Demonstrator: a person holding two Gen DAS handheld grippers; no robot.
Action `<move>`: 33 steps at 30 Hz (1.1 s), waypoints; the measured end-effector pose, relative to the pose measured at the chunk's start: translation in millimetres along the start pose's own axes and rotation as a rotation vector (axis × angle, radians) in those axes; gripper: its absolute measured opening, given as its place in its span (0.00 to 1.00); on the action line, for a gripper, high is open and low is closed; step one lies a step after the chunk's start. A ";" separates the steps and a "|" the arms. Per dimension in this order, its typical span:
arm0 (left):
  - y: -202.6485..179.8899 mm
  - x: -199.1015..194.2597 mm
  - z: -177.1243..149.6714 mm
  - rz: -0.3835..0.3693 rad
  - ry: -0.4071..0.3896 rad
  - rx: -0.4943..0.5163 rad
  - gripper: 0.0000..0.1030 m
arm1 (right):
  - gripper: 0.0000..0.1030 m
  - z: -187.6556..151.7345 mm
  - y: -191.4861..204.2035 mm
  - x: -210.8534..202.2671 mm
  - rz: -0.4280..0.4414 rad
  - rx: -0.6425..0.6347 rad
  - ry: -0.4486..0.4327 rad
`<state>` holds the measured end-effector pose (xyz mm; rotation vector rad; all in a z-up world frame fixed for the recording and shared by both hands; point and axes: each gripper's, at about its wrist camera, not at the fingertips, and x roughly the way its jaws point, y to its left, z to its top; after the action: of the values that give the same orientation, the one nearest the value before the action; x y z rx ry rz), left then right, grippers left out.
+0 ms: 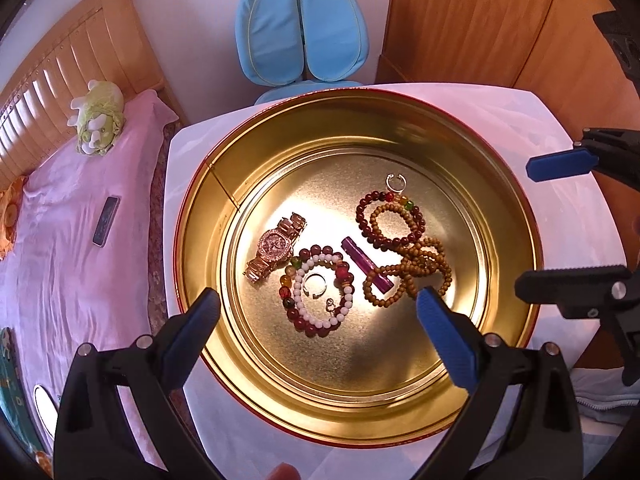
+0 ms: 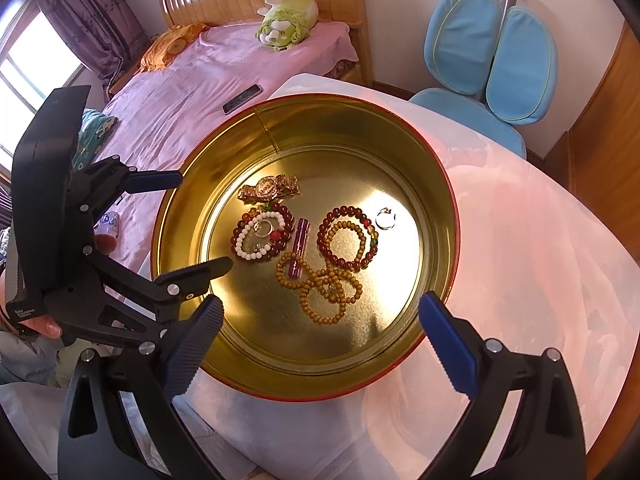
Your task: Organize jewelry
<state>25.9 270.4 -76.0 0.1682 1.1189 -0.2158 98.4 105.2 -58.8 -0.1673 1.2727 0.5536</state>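
Note:
A round gold tin (image 1: 192, 216) (image 2: 448, 216) with a red outside stands on a white table. In it lie a rose-gold watch (image 1: 275, 246) (image 2: 269, 188), a dark red and white bead bracelet pair (image 1: 298, 312) (image 2: 240, 242) with a silver ring (image 1: 314, 284) (image 2: 264, 227) inside, a purple tube (image 1: 366, 266) (image 2: 300, 246), a dark red bracelet (image 1: 362, 216) (image 2: 344, 211), a long tan bead strand (image 1: 420, 268) (image 2: 328, 292) and a second silver ring (image 1: 396, 183) (image 2: 386, 218). My left gripper (image 1: 318, 322) (image 2: 202, 224) is open above the tin's near rim. My right gripper (image 2: 320, 328) (image 1: 560, 216) is open and empty.
A bed with a pink cover (image 1: 72, 240) (image 2: 200, 80) lies left of the table, with a phone (image 1: 106, 221) (image 2: 242, 99) and a green plush toy (image 1: 98, 116) (image 2: 286, 18) on it. A blue chair (image 1: 302, 32) (image 2: 492, 52) stands behind the table. Wooden cabinets (image 1: 480, 20) are at the right.

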 end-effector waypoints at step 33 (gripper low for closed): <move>-14.4 3.9 3.0 0.033 0.007 0.048 0.93 | 0.96 -0.7 -4.5 4.6 0.018 0.007 0.015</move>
<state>26.5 255.4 -78.6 0.2300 1.1177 -0.2128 100.9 102.4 -64.2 -0.1541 1.2917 0.5645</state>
